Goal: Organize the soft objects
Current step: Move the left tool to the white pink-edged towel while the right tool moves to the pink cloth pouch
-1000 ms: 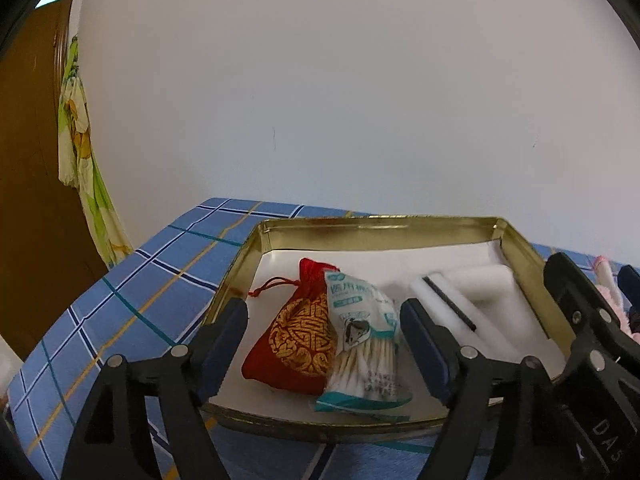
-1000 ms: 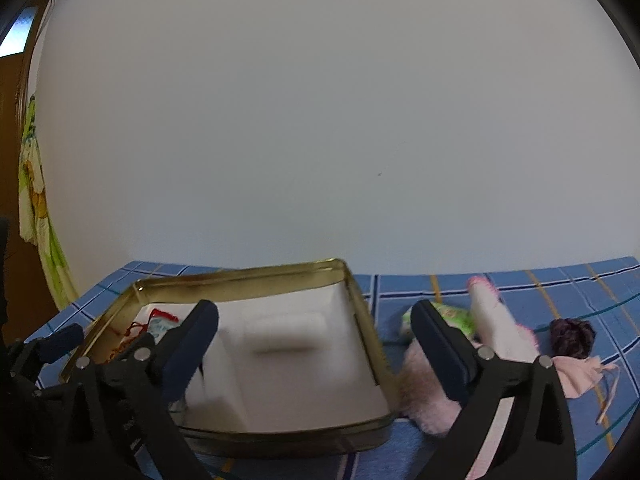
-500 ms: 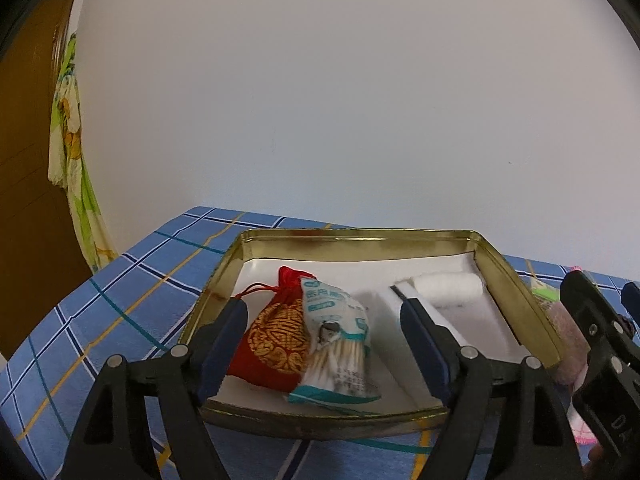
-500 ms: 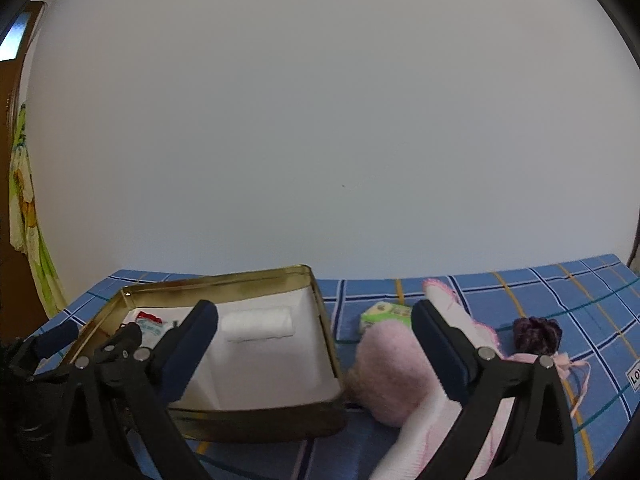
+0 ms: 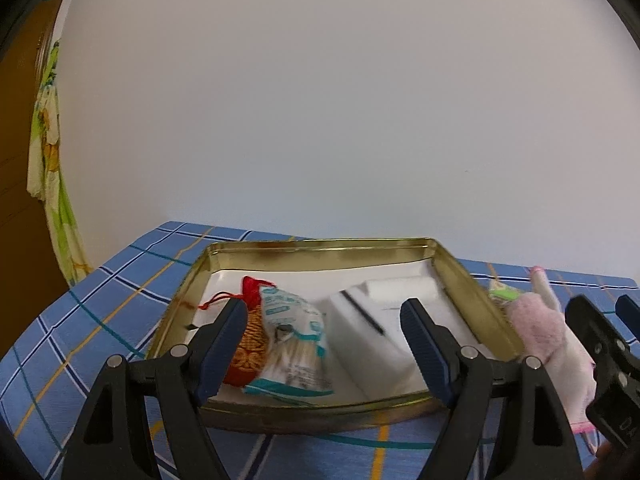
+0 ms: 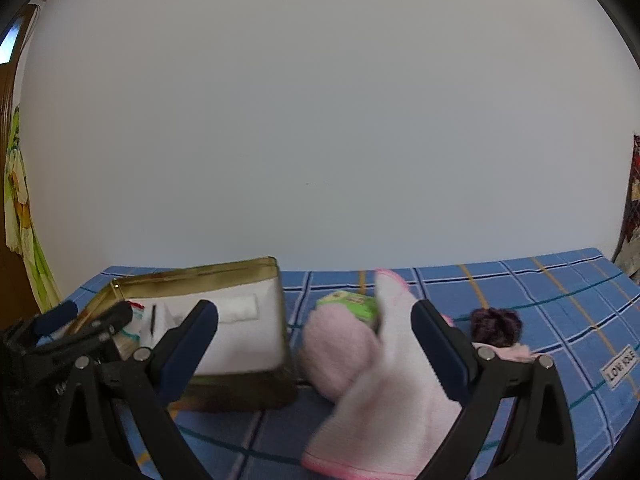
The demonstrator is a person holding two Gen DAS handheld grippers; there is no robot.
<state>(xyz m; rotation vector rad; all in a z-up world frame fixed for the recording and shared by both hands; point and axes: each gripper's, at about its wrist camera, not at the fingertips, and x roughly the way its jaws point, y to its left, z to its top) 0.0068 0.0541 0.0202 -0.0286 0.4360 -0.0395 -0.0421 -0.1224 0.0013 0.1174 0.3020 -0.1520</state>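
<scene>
1. Right gripper (image 6: 315, 338): jaws spread wide, nothing pinched. The fluffy pink-and-white plush sock (image 6: 372, 380) sits right between them, running from dead centre down to 6 o'clock, flat on the blue plaid tabletop (image 6: 540, 300).
2. My guess is it's super light and floppy, so it'll sag and fold. I'd pinch the bunched pink bulge around 9 o'clock, not the thin cuff.
3. Left gripper (image 5: 324, 344): jaws also released and empty, hovering by the shallow gold metal tin (image 5: 320, 246).
4. The tin's at 9 o'clock from the sock, just beside it.
</scene>
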